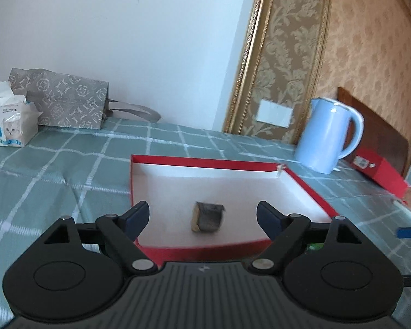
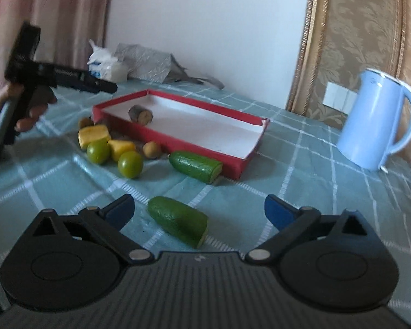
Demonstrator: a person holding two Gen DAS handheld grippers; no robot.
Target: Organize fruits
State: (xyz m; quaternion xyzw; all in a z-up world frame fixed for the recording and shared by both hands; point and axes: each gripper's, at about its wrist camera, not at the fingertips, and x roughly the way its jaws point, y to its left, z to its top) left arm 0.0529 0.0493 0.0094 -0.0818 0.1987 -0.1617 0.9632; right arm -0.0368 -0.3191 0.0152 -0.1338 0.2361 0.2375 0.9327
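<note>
A red box with a white inside (image 1: 178,161) (image 2: 233,164) lies on the checked cloth. One dark, cut piece of fruit (image 1: 207,217) (image 2: 140,114) lies inside it. My left gripper (image 1: 202,216) is open, above the box's near edge, with the piece ahead between its fingers; it also shows in the right wrist view (image 2: 106,86). My right gripper (image 2: 199,209) is open, with a green cucumber half (image 2: 178,220) between its fingers. A second green half (image 2: 196,166), two green round fruits (image 2: 130,164), yellow pieces (image 2: 93,135) and small brown fruits (image 2: 152,150) lie beside the box.
A light blue kettle (image 1: 328,134) (image 2: 378,126) stands right of the box. A tissue pack (image 1: 8,123) and a patterned paper bag (image 1: 65,101) sit at the back left by the wall. Another red box (image 1: 380,170) lies at the far right edge.
</note>
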